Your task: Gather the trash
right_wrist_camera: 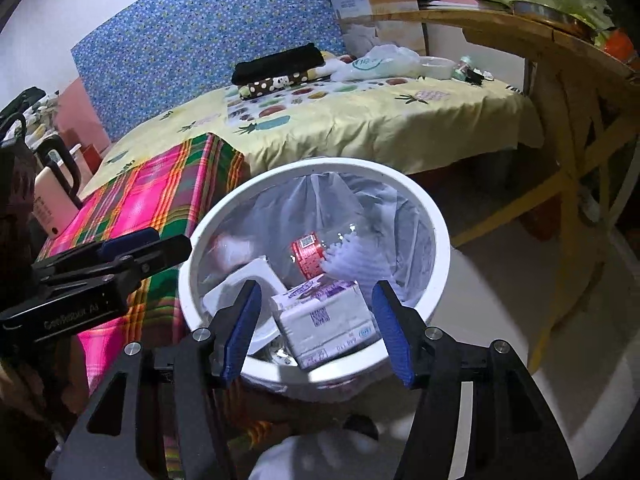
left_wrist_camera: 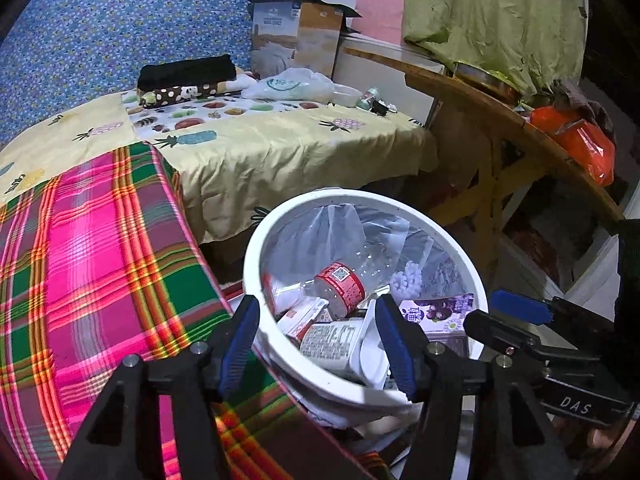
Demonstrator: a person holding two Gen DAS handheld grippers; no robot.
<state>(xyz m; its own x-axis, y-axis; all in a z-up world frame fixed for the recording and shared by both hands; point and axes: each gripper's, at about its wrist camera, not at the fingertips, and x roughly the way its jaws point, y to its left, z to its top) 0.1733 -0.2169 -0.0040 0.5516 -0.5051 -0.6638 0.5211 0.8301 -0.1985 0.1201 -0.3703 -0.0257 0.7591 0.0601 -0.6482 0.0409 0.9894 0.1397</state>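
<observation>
Right at the front, the left gripper [left_wrist_camera: 318,340] is seen with its blue-padded jaws spread wide and nothing held between them, poised over the near rim of the white trash bin [left_wrist_camera: 256,240]. The right gripper [right_wrist_camera: 318,330] is likewise seen released and empty above the same bin [right_wrist_camera: 440,220]. Inside, on a clear plastic liner [left_wrist_camera: 320,228], the trash is gathered: a white carton with printed text [left_wrist_camera: 330,342], a purple drink box [left_wrist_camera: 438,314] against the right wall, and a crushed clear bottle with a red label [left_wrist_camera: 342,284] lying tilted on top. From the right wrist view a white carton [right_wrist_camera: 326,324] is seen lying in the bin between the open fingers. Just beside the bin, a pink and green plaid cloth [left_wrist_camera: 92,248] is draped over the bed edge. Further back, a yellow pineapple-print sheet [left_wrist_camera: 280,148] is spread, with a white plastic bag [left_wrist_camera: 290,84] and a cardboard box [left_wrist_camera: 298,36] resting near the wall.
</observation>
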